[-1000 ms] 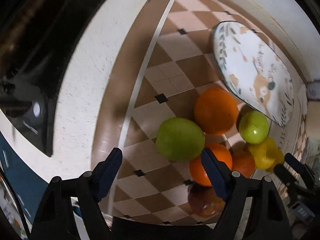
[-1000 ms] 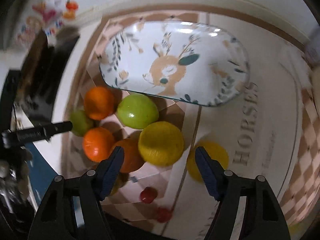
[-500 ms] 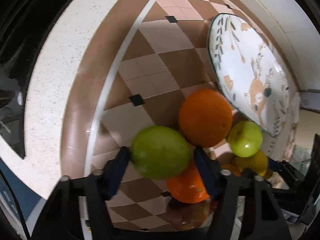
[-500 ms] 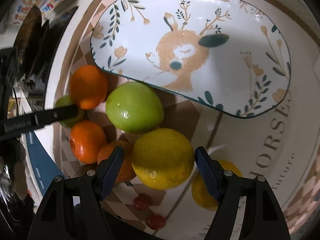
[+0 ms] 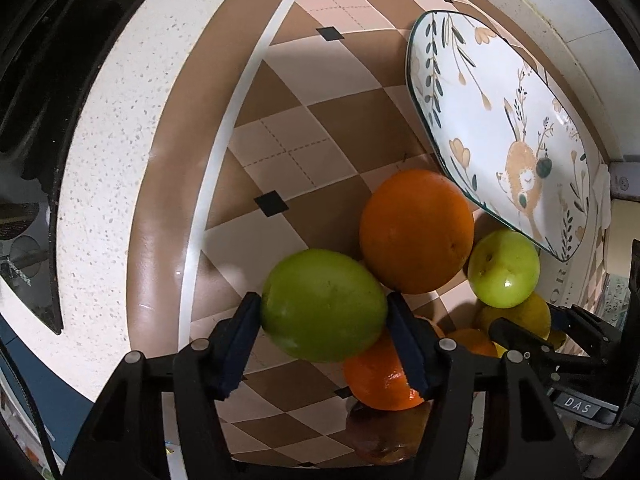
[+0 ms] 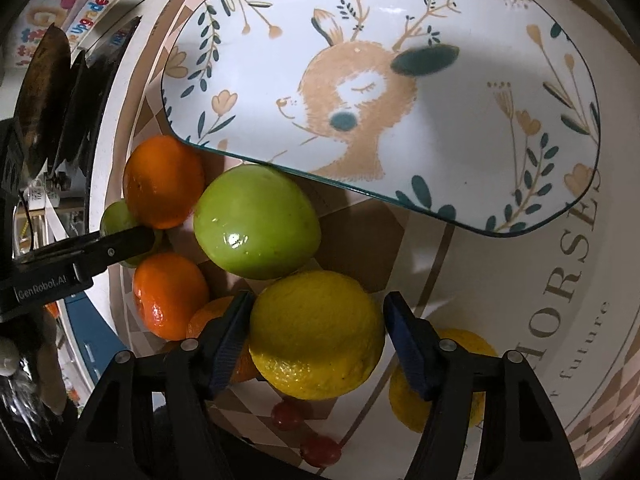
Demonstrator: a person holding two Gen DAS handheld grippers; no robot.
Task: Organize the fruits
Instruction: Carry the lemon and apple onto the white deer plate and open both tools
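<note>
- Left gripper: jaws have just been closing; both blue pads now sit against the sides of the big green apple. Reads as clamped on it.
- Right gripper: jaws have just been closing on the lemon. Left pad touches the rind; right pad looks at or just off it, so I judge it clamped but lightly.
- Both fruits are in the pile on the checkered mat, just in front of the deer plate. Plate is bare, so it's the likely drop target.
- Step in hand, as I read it: secure both grips, then lift.
- Lift straight up first. The apple touches the large orange and overlaps a smaller orange below it, so a sideways pull would roll the neighbours.
- Same for the lemon: a smaller green apple is touching it on the far side, with an orange tucked by the left pad and a second lemon behind the right finger.
- Round, smooth skins, so keep the pads on the widest part, else the fruit may squirt out.
- Grippers are near each other; the left one's finger shows in the right wrist view. Stagger the lifts to avoid a clash.
- Cherry tomatoes sit below the lemon; leave them alone.
</note>
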